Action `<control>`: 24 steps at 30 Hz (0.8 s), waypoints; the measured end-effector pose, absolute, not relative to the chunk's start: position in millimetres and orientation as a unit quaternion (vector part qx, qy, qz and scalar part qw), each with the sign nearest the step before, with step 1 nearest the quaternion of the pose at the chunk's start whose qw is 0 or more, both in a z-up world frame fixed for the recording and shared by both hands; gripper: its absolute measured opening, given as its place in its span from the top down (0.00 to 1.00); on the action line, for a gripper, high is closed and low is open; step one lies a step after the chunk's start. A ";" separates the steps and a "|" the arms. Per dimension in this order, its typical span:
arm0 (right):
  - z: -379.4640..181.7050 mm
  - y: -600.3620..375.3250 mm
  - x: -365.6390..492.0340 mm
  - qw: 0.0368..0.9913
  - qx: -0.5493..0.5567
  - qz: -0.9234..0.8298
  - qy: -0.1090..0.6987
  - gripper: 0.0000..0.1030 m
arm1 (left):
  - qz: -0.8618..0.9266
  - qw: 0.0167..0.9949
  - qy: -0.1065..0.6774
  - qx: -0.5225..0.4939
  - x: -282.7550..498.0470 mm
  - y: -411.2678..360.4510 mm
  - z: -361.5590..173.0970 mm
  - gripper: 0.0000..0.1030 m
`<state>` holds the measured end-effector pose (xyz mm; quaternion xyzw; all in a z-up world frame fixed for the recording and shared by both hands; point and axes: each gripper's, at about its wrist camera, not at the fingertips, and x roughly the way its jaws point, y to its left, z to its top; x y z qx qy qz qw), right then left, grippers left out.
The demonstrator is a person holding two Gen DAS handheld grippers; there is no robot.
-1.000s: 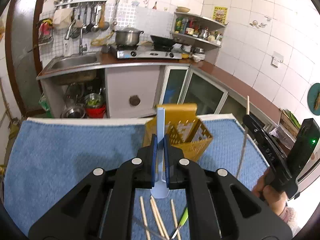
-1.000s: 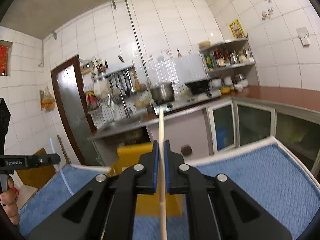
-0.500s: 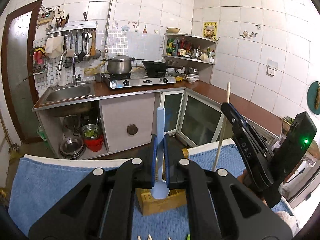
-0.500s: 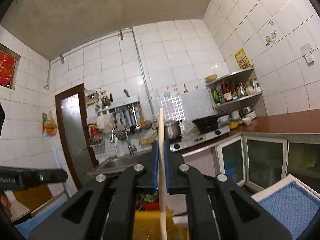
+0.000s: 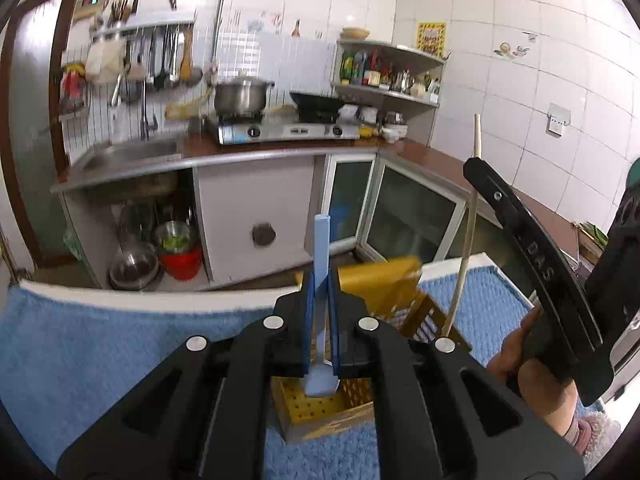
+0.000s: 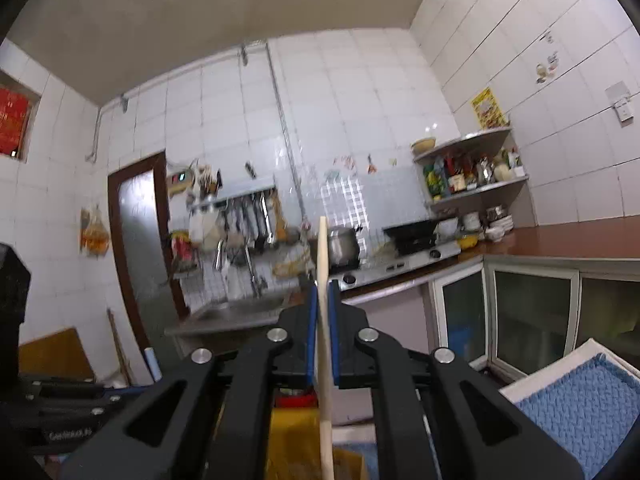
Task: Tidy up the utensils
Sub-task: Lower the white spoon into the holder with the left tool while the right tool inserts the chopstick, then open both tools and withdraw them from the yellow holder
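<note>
L tool (image 5: 320,344) is clamped tight on a blue spoon (image 5: 321,264), handle up, bowl end hanging just over the yellow utensil basket (image 5: 320,408). R tool (image 6: 323,340) pinches one wooden chopstick (image 6: 325,320), tip by the basket too. Both baskets sit on the blue towel (image 5: 100,360) on the counter. Best go straight down, slow, then let go. Vs 0.5 s ago, both tools dropped lower, closer to the basket.

White-tiled kitchen walls (image 6: 360,100), brown door (image 6: 140,248), grey ceiling (image 6: 200,20).
</note>
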<state>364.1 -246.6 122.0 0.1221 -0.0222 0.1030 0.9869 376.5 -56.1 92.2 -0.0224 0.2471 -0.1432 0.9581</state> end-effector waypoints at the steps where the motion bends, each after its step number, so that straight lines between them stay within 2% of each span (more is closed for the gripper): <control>1: 115.8 -246.6 364.5 0.987 0.118 0.110 -0.012 0.94 | -0.142 0.957 0.251 -0.027 377.0 -54.7 88.2 0.95; 9: 84.5 -253.1 359.7 0.986 0.110 0.118 0.041 0.94 | -0.146 0.946 0.285 -0.044 380.1 -49.0 62.0 0.95; 15: 87.7 -249.0 363.7 0.983 0.087 0.115 0.115 0.93 | -0.135 0.940 0.306 -0.063 377.0 -37.9 59.7 0.93; 16: 89.0 -249.3 363.8 0.982 0.087 0.116 0.124 0.91 | -0.133 0.940 0.308 -0.064 375.4 -35.3 61.6 0.88; 17: 91.6 -250.1 362.5 0.980 0.086 0.114 0.137 0.77 | -0.131 0.940 0.309 -0.065 371.9 -32.0 64.2 0.77; 18: 94.3 -250.9 359.6 0.980 0.085 0.109 0.146 0.66 | -0.127 0.940 0.309 -0.065 367.3 -28.8 67.0 0.70; 19: 95.8 -251.4 355.3 0.979 0.084 0.106 0.152 0.47 | -0.121 0.942 0.305 -0.067 360.6 -23.6 71.0 0.57; 20: 96.9 -251.8 351.7 0.979 0.082 0.103 0.156 0.46 | -0.115 0.945 0.300 -0.068 353.2 -17.9 75.2 0.48; 24: 102.3 -250.0 327.4 0.979 0.061 0.086 0.174 0.44 | -0.099 0.945 0.303 -0.071 329.1 4.3 83.8 0.31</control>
